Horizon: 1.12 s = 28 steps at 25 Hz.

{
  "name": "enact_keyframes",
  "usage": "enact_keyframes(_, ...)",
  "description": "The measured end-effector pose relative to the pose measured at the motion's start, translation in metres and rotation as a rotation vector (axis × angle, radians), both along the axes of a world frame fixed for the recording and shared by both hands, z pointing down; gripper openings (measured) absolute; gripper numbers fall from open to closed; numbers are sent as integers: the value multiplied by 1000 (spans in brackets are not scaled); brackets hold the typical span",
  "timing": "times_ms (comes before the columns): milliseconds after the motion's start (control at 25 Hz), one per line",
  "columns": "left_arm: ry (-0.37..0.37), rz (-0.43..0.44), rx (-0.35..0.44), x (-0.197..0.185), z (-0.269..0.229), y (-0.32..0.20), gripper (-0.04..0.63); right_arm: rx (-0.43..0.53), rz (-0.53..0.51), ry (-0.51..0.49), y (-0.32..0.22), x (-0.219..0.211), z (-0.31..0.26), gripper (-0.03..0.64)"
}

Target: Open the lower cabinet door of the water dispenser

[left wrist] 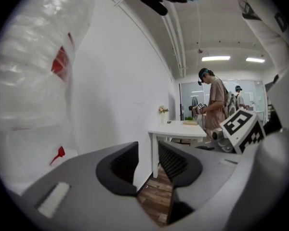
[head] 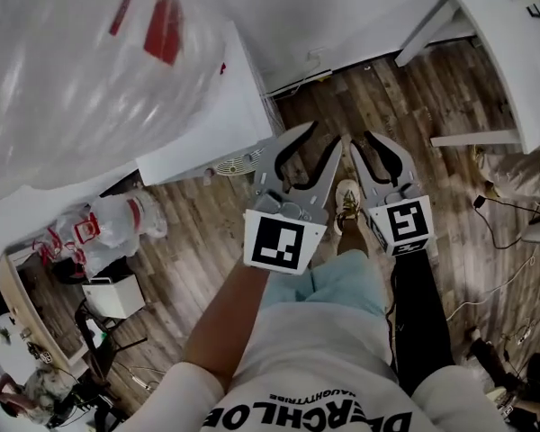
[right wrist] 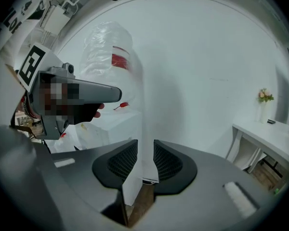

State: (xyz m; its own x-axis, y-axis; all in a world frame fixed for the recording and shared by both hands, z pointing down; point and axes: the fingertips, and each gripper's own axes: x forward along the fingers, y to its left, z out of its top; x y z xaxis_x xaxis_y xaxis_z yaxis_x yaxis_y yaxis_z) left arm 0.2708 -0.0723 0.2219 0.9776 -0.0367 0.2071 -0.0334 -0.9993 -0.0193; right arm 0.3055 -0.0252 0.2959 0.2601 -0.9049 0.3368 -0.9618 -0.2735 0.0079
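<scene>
The left gripper (head: pixel 322 139) and the right gripper (head: pixel 360 142) are held side by side above the wooden floor (head: pixel 198 241), jaws parted, nothing grasped. The white water dispenser (head: pixel 202 124), topped by a clear bottle (head: pixel 72 70), is seen near the left gripper's left; its lower cabinet door cannot be made out.

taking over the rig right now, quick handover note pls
Left gripper: jaws apart, nothing between them, in the air beside the water dispenser.
Right gripper: jaws apart, empty, pointing toward a corner of the dispenser.
Things: the dispenser stands on the wood floor with its water bottle on top. No view shows the lower cabinet door clearly.
Done: nothing yet; neither gripper touches the dispenser.
Left: bring a gripper down to the lower door, take hold of it and swing it open.
</scene>
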Motion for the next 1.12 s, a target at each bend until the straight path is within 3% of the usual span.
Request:
enact_keyframes(200,-97,14,58,21,58,12,187,-3,-26,-59,4,12,43,86)
enact_keyframes(480,-248,-42,61,31,143,9,187,11,-12,-170,12,37,90,86)
enact_keyframes(600,-353,-95,80,32,182,5,187,3,-43,-205,10,43,110,86)
enact_keyframes(800,-493,-146,73,34,243,4,187,-3,-75,-258,13,56,137,86)
enact_keyframes(1120,-622,-208,51,36,319,11,187,-22,-137,-306,14,71,174,86)
